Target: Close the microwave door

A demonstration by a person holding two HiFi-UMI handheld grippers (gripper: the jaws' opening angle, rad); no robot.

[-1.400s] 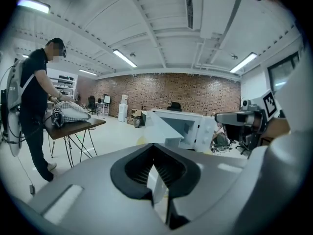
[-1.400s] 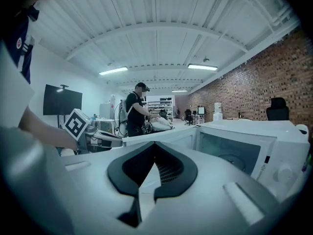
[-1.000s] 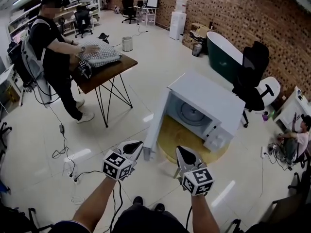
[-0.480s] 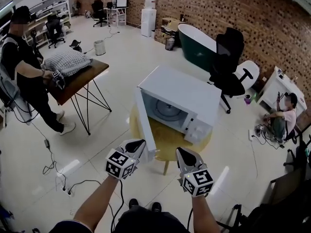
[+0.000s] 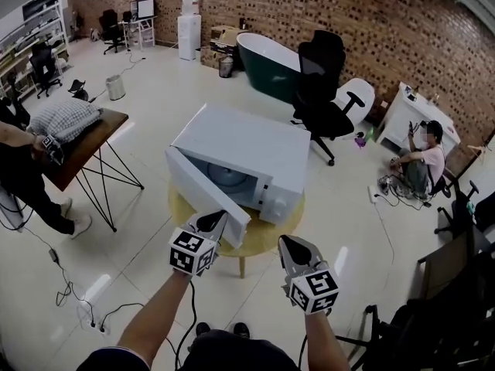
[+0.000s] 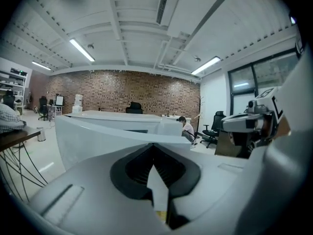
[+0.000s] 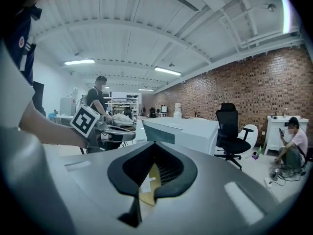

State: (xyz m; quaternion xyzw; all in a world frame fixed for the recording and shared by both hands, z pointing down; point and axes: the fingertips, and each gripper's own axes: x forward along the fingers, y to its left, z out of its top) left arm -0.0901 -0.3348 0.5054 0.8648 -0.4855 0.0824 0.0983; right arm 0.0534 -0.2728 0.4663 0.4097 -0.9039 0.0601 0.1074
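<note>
Microwave: the white microwave [image 5: 249, 139] sits on a round wooden table [image 5: 272, 236] in the middle of the room, its cavity and turntable in plain sight.
Door: the door [image 5: 203, 190] hangs wide open, swung out to the left, its free edge pointing toward the person.
Left gripper: the left gripper [image 5: 213, 221] is up at the door's free edge, on its outer face. The jaws are pressed together with nothing between them. In its own view the door panel fills the space just ahead of the tips. Contact looks likely, but I can't confirm it.
Right gripper: the right gripper [image 5: 289, 246] hangs lower and to the right, well apart from the door. Its jaws are together and it holds nothing.
Done so far: the approach, by the look of it. The pushing tool is lined up on the correct side of the door.
Left to do: all of the closing itself. The door has its whole arc to swing before it meets the front of the microwave, and no latch is made yet.
Progress call: early, with set-up complete and the closing not begun.
</note>
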